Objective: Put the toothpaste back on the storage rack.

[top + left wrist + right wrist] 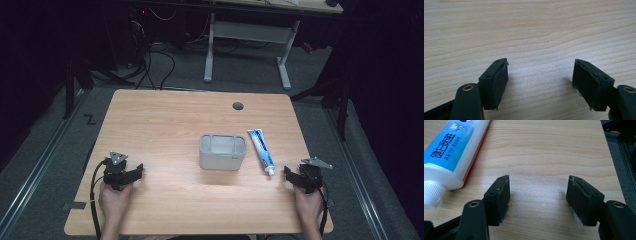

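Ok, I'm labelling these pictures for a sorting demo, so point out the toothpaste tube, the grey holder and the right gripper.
toothpaste tube [261, 148], high view, middle of its blue and white body.
grey holder [222, 161], high view, its front wall.
right gripper [537, 195], right gripper view, midway between its open fingertips.

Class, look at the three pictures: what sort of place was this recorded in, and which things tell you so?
Probably a lab or workshop set up for recording: a bare wooden table on grey carpet, floor cables and a height-adjustable desk frame behind, and dark surroundings.

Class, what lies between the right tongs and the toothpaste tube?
Bare wooden table separates the right tongs from the toothpaste tube, shown in the right gripper view.
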Available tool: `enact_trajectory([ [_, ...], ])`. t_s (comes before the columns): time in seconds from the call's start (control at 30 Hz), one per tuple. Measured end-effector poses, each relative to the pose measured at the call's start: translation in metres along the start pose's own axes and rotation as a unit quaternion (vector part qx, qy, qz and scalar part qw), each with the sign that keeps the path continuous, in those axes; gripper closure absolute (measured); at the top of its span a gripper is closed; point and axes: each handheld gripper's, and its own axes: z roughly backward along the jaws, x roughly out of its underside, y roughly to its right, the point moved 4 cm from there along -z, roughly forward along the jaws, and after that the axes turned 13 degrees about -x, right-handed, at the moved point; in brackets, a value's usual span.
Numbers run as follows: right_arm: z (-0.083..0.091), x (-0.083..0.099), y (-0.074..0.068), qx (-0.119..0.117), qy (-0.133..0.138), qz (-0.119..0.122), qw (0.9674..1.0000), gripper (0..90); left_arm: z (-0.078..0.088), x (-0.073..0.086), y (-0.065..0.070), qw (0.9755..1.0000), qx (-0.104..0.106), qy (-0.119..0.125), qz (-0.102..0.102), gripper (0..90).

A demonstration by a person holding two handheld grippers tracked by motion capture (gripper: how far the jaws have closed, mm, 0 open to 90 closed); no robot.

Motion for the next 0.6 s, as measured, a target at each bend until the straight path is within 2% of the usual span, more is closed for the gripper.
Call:
enact_trajectory([
  [0.1,-0.0001,-0.0001,0.0001,0.0,0.0,0.0,1.0,35.5,-0.0001,0.0,0.0022,0.9999,-0.005,-0.001,-0.011,28.8],
  [0.6,-0.0005,-0.0003,-0.0002,-0.002,0.001,0.0,1.0,34.4,-0.0002,-0.0001,0.0018,1.0,-0.004,0.0,-0.008,28.9],
])
